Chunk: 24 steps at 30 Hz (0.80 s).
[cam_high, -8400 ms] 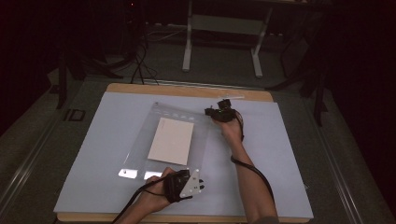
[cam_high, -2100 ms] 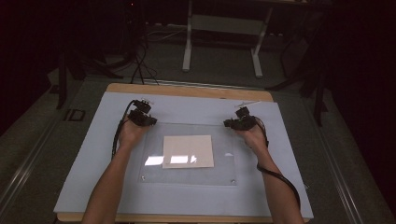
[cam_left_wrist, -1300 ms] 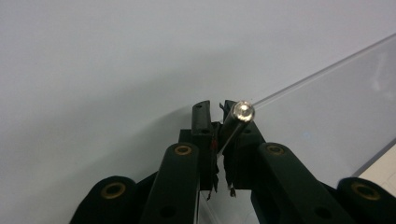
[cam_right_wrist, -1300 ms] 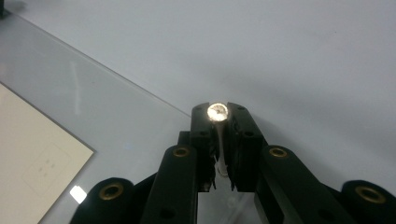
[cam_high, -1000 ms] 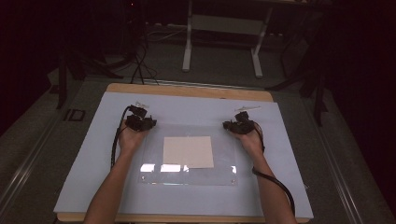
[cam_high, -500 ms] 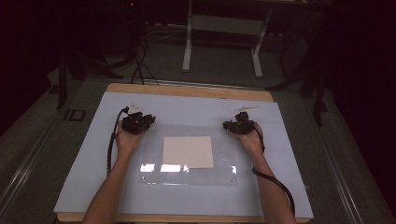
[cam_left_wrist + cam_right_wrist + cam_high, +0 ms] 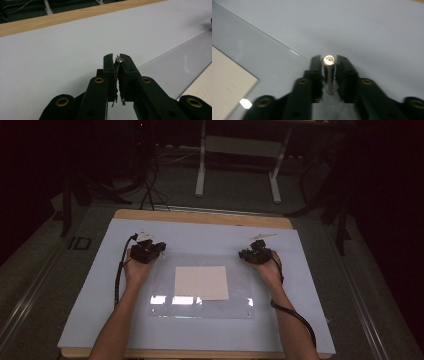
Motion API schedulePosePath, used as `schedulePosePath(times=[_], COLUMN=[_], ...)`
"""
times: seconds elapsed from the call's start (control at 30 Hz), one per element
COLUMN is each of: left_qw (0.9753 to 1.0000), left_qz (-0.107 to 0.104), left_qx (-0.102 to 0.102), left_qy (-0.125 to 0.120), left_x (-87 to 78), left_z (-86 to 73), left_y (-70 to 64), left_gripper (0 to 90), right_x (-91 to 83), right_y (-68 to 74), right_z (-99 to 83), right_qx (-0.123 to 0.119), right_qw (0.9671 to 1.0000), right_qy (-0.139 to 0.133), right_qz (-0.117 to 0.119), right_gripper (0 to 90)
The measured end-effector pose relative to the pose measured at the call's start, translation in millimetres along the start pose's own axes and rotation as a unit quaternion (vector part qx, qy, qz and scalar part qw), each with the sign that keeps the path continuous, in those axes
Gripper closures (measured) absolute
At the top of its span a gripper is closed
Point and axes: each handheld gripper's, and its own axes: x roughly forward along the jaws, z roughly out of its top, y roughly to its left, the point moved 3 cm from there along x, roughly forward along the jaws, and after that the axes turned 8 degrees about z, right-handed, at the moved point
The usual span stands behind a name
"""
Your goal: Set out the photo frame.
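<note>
Since the earlier picture we have turned the clear sheet [image 7: 202,287] sideways, and both hands now sit at its far corners. Our left claw [image 7: 148,251] pinches a tiny screw [image 7: 119,59]. Our right claw [image 7: 256,254] squeezes a shiny metal post [image 7: 329,72]. The sheet lies flat mid-table over a paper square [image 7: 201,282]. If we tug unevenly, the sheet could slide or a small part could slip out.

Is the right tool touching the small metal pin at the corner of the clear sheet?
Touching. In the right gripper view, the right tool has its jaws closed against both sides of the metal pin, with no gap, at the clear sheet's corner.
</note>
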Motion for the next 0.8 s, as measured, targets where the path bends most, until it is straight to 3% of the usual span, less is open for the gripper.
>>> schedulePosePath(times=[0.1,0.13,0.17,0.3,0.67,0.8], left_qw=[1.0000,1.0000,1.0000,1.0000,1.0000,0.9999], left_qz=[-0.001,-0.001,-0.001,0.002,0.004,0.006], left_qx=[-0.003,-0.004,-0.004,-0.005,-0.007,-0.009], left_qy=[0.000,0.001,0.002,0.002,0.003,0.007], left_x=[0.0,-0.1,-0.2,-0.3,-0.3,-1.1], left_z=[-0.3,-0.2,-0.2,-0.2,0.0,0.7], left_y=[0.3,0.3,0.2,-0.3,-0.5,-1.1], left_gripper=[84.7,84.7,84.7,84.7,84.8,84.9], right_x=[-3.3,-6.3,-13.6,-22.1,-17.0,-17.5], right_y=[1.9,2.8,5.0,8.9,8.4,7.0], right_z=[-0.2,0.3,2.2,6.2,-2.8,-1.5], right_qx=[-0.017,-0.021,-0.022,-0.039,-0.028,-0.022], right_qw=[0.9998,0.9997,0.9990,0.9970,0.9966,0.9973], right_qy=[-0.001,-0.010,-0.038,-0.064,-0.076,-0.069], right_qz=[-0.011,-0.011,-0.006,-0.019,-0.017,-0.012], right_gripper=[66.4,64.0,63.8,69.8,84.5,84.6])
